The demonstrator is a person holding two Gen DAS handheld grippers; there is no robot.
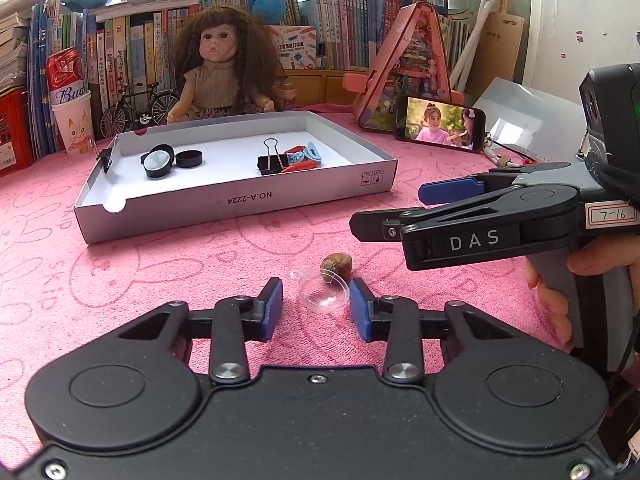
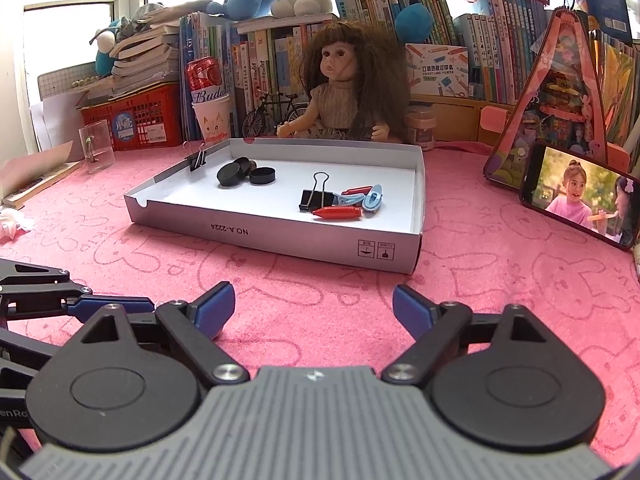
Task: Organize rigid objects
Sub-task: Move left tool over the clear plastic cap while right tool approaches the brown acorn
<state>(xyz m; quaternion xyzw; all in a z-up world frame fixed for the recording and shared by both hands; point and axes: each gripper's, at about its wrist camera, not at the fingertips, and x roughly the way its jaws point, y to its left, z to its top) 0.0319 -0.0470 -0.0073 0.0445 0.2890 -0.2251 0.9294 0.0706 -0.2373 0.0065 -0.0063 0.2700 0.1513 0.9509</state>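
The left claw (image 1: 316, 304), spread, frames a clear plastic cap (image 1: 323, 291) and nut (image 1: 336, 264) near the desk's front edge, needing to pinch; the right claw (image 2: 314, 308) waits spread, empty.

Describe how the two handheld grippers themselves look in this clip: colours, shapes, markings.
Both are black linkage frames with round pivot housings and blue finger pads. The left gripper has a plain black body. The right gripper has a ribbed grey body, white "DAS" lettering and a handwritten "7-16" label.
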